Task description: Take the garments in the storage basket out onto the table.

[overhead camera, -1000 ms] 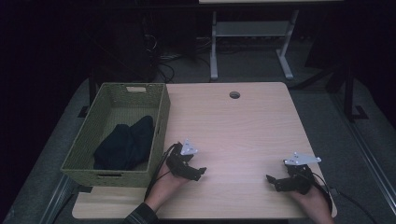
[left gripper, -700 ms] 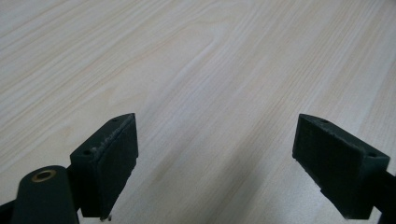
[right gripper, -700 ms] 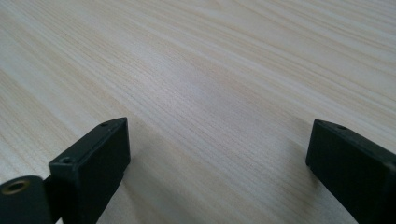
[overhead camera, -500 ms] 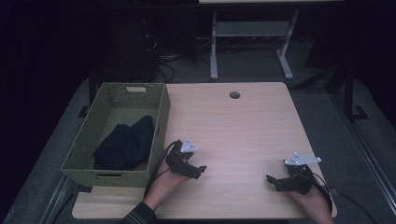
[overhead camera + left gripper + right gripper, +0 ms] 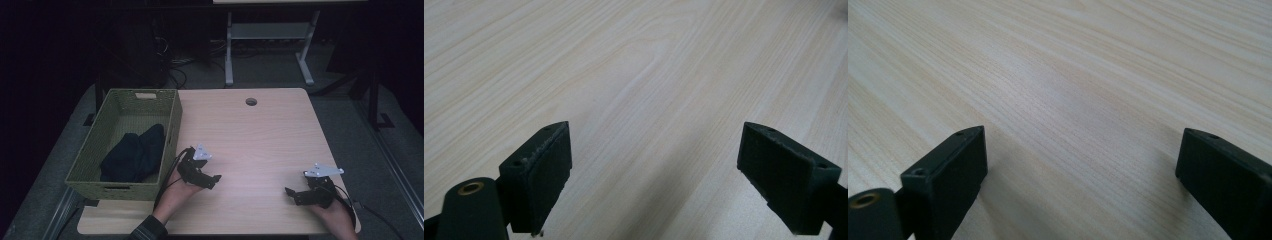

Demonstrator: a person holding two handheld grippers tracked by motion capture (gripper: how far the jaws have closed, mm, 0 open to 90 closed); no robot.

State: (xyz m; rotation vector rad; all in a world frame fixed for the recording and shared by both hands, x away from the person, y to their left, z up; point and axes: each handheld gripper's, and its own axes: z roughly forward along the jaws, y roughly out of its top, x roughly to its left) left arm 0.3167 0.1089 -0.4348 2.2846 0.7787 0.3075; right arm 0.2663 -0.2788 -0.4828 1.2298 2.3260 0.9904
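Note:
A green woven basket (image 5: pixel 171 131) stands on the left part of the light wooden table (image 5: pixel 260 135), with a dark folded cloth (image 5: pixel 134 158) lying inside it. Just right of the basket's near corner, my left gripper (image 5: pixel 214 179) rests low over the tabletop, open and empty. In the left gripper view its gripper (image 5: pixel 654 180) has bare wood between wide-apart jaws. My right gripper (image 5: pixel 292 194) sits near the table's front right, also open with nothing held. In the right gripper view its gripper (image 5: pixel 1083 182) frames bare wood grain.
A round cable hole (image 5: pixel 251 101) lies near the table's far edge. Behind the table stand a white metal frame (image 5: pixel 270 35) and cables on the dark floor. Bare tabletop stretches between the two grippers.

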